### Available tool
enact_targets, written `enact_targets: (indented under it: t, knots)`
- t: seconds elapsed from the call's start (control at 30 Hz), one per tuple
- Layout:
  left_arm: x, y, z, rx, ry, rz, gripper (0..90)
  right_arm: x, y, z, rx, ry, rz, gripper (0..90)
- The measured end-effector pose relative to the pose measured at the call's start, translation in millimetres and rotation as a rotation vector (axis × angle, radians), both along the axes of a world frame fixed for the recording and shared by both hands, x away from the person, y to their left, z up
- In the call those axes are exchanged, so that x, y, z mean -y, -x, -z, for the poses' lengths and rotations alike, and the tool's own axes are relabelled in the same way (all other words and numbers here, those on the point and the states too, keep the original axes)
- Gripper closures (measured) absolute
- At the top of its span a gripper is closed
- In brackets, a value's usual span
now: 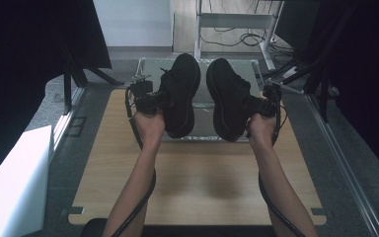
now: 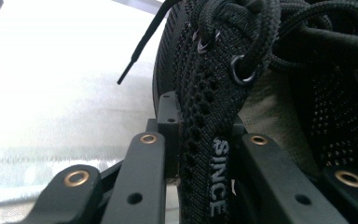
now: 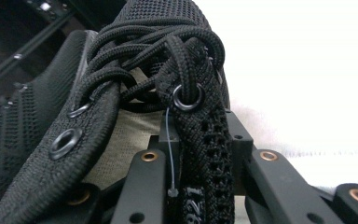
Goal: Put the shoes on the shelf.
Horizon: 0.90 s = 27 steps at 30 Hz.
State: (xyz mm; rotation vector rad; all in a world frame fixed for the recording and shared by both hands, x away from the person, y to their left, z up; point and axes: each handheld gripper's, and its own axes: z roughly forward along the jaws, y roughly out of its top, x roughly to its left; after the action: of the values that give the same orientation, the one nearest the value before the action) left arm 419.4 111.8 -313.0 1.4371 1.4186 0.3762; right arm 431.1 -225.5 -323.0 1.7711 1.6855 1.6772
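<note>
Two black knit sneakers hang side by side above the far half of the table, toes pointing away. My left gripper (image 1: 159,100) is shut on the outer lace-side edge of the left shoe (image 1: 181,94); in the left gripper view that knit strip (image 2: 209,149), printed "SINCE", is pinched between the black jaws. My right gripper (image 1: 252,104) is shut on the matching edge of the right shoe (image 1: 227,96); the right gripper view has the eyelet strip (image 3: 200,154) clamped between its jaws, with laces (image 3: 158,46) bunched above.
A shiny tray-like sheet (image 1: 203,129) lies under the shoes on the wooden table (image 1: 197,182). A white box (image 1: 15,187) stands to the left. Dark curtains and stands flank both sides. A metal frame with cables (image 1: 237,29) stands beyond the table.
</note>
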Motion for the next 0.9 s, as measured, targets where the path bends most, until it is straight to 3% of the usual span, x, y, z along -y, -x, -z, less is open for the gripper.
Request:
enact_targets:
  t: [0.1,0.27,0.4,0.53,0.6,0.67,0.8,0.9]
  knots:
    - [1.8,-3.4,-1.7,0.001,-0.005,-0.013,77.1,-5.9,-7.8,-1.5,-0.005,0.027,0.022,75.0]
    - [7.8,-14.1,-7.8,-0.02,-0.049,-0.039,77.0,-14.2,-16.5,-4.5,-0.012,0.072,0.046,75.0]
    - [15.5,-21.9,-12.6,-0.033,-0.084,-0.053,76.3,-24.9,-24.4,-8.6,-0.017,0.14,0.071,74.6]
    - [25.6,-31.9,-12.1,-0.073,-0.124,-0.077,74.5,-32.2,-28.6,-11.1,-0.019,0.179,0.088,74.2]
    - [27.0,-32.7,-12.3,-0.075,-0.12,-0.079,72.7,-35.9,-29.5,-13.0,-0.012,0.21,0.09,73.6]
    - [32.9,-34.3,-14.6,-0.073,-0.149,-0.082,71.3,-39.8,-31.0,-15.2,-0.017,0.243,0.095,72.8]
    - [38.8,-37.1,-16.5,-0.079,-0.132,-0.083,66.5,-43.0,-33.4,-18.3,-0.02,0.245,0.104,70.8]
    - [44.7,-38.2,-16.8,-0.077,-0.148,-0.084,63.5,-52.7,-35.2,-21.5,-0.016,0.294,0.11,66.9]
